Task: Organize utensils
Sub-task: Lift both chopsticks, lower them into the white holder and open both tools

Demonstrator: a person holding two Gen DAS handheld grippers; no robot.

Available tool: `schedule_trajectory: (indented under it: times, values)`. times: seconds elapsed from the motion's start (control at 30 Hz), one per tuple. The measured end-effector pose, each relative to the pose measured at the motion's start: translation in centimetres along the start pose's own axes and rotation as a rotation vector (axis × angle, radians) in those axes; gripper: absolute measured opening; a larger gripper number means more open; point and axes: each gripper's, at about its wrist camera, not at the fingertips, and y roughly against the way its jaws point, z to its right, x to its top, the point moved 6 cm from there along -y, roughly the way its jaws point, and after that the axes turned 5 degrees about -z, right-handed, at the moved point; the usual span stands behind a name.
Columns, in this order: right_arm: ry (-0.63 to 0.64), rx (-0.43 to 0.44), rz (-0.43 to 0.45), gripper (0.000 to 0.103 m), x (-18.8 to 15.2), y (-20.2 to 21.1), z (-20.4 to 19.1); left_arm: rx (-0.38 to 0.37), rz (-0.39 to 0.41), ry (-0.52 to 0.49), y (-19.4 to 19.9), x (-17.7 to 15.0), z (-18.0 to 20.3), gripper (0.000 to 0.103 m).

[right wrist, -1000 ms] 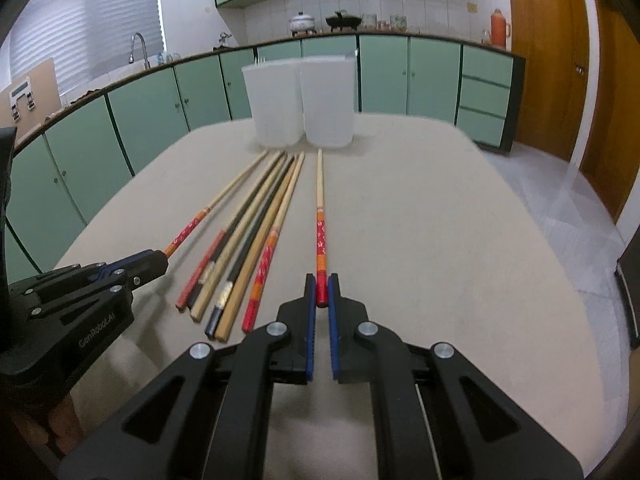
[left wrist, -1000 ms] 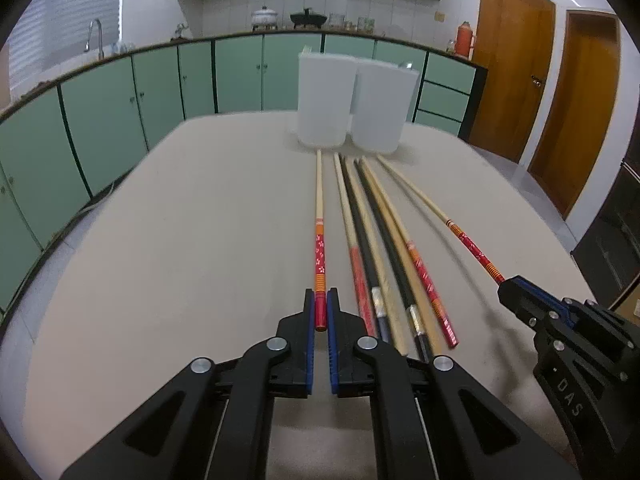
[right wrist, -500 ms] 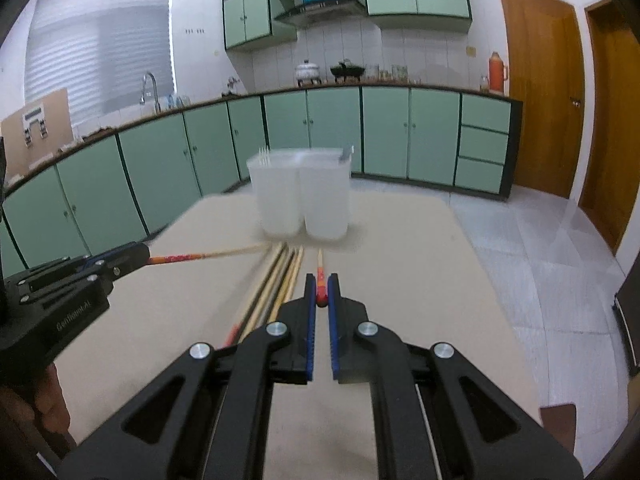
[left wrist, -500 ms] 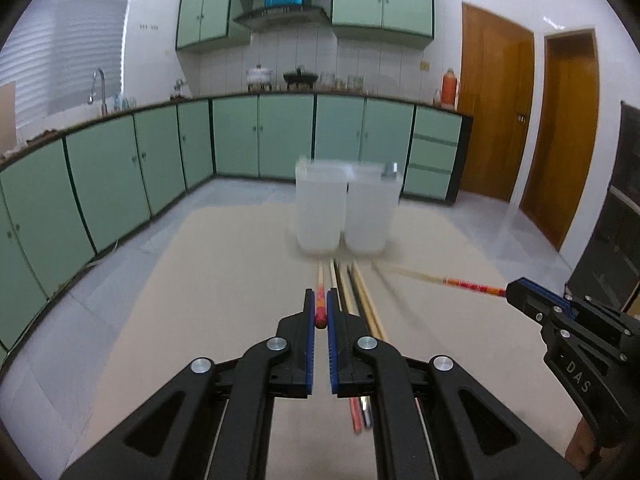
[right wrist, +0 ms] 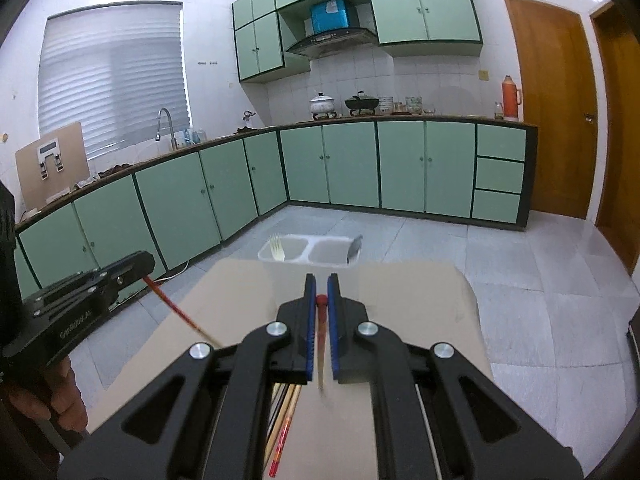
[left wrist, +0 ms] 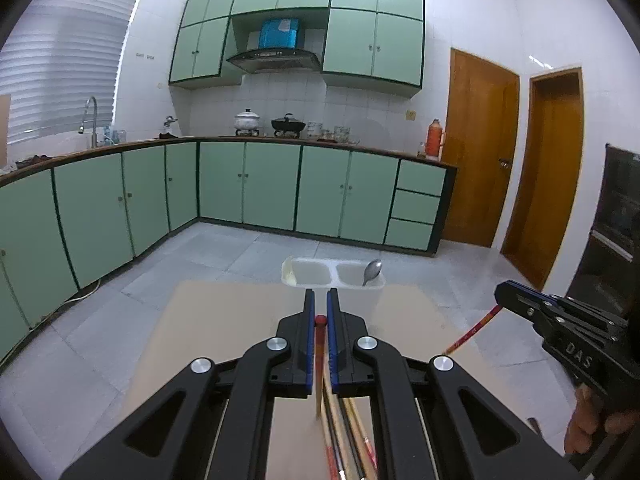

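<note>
We see our left claw (left wrist: 321, 312) closed tight on the red end of a chopstick (left wrist: 319, 360), which hangs down between the blue pads toward the tabletop (left wrist: 224, 320). Our right claw (right wrist: 321, 292) is likewise clamped on the red end of its own chopstick (right wrist: 321, 340), raised above the tabletop. The remaining chopsticks (left wrist: 352, 440) lie bundled on the tabletop beneath the claws. At the far edge stand two white bins (left wrist: 334, 274), one with a fork (right wrist: 277, 249), one with a spoon (left wrist: 372, 271).
</note>
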Motion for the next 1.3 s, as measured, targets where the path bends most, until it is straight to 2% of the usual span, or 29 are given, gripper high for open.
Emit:
schedule_trajectory:
  times: [0.4,0.67,0.83,1.07,1.3]
  values:
    - [0.011,0.088,0.048,0.005,7.6,0.4,0.5,-0.057,0.098,-0.012,1.1,5.2,0.1,0.006]
    - [0.04,0.091,0.134,0.005,14.2,-0.1,0.7,-0.051,0.222,-0.027,0.3,11.6,0.1,0.006]
    - [0.056,0.062,0.181,0.005,18.1,-2.2,1.1,-0.032,0.289,-0.035,-1.4,15.1,0.0,0.006]
    - [0.057,0.044,0.156,0.005,19.2,-8.0,2.0,-0.013,0.298,-0.027,-6.5,17.0,-0.5,0.006]
    - [0.065,0.025,0.097,0.005,17.8,-13.9,2.3,0.005,0.267,-0.02,-12.1,16.6,-1.3,0.005]
